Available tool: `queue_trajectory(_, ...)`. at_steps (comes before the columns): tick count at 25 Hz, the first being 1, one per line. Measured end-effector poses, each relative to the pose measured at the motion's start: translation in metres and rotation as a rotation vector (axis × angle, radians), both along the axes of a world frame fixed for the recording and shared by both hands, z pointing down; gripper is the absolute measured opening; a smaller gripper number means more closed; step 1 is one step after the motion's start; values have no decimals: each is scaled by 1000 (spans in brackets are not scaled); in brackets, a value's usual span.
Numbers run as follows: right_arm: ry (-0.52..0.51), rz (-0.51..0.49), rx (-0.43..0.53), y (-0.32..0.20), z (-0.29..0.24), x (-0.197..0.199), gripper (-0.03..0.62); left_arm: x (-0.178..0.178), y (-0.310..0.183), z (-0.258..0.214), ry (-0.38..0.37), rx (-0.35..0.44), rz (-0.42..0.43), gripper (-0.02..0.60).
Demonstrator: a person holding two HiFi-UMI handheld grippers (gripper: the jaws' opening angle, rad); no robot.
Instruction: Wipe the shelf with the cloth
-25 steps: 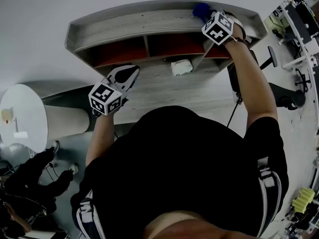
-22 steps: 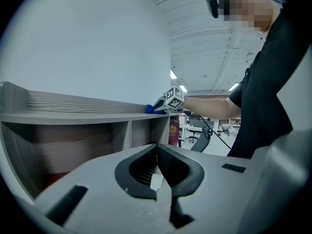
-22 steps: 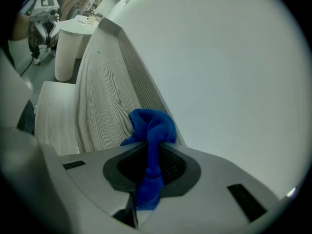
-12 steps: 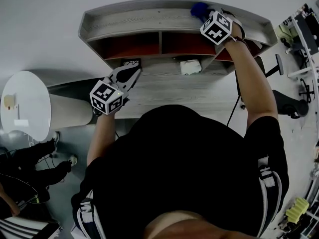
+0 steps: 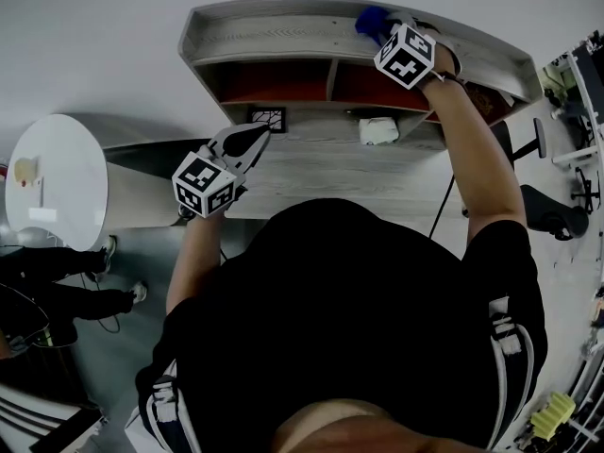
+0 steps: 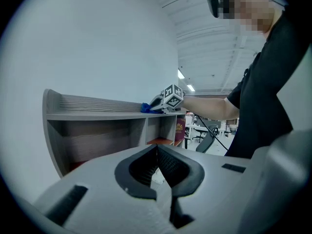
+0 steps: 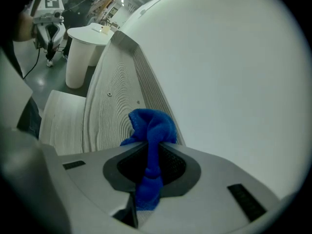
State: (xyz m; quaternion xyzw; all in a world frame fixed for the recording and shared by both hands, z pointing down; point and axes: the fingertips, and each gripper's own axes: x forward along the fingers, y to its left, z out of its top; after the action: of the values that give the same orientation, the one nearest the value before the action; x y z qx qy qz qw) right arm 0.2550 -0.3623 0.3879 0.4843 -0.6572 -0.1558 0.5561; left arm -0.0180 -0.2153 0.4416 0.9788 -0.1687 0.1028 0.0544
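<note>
Over the last second the blue cloth [image 5: 371,19] has been carried leftward along the top board of the shelf [image 5: 274,36]: it was earlier over the right-hand compartment and is now just left of the divider between the middle and right ones. The shelf unit has also slid rightward in the head view, which is put down to the head turning, not to the shelf moving. A wiping stroke toward the left is judged to be under way, with the left stretch of the board yet to be covered.

The right gripper [image 5: 385,30] is clamped on the cloth, a bunched fold of which is seen between the jaws and pushed out ahead of them onto the grey wood-grain board, close to the far raised lip by the wall. The left gripper [image 5: 248,140] has been kept low over the desk surface [image 5: 330,173] in front of the shelf, its jaws together with nothing between them.

The board is bare apart from the cloth. Red-backed compartments [image 5: 274,81] lie beneath it, with a small white object [image 5: 377,130] on the ledge below. A plain white wall stands behind, a round white table [image 5: 57,196] is at the left, and an office chair [image 5: 545,206] is at the right.
</note>
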Motion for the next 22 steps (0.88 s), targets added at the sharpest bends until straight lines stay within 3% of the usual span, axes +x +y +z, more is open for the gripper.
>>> queue_trajectory(22,15,-195,-9,-37,3,-153,63,-107,2,2,-10,-15,-145,17)
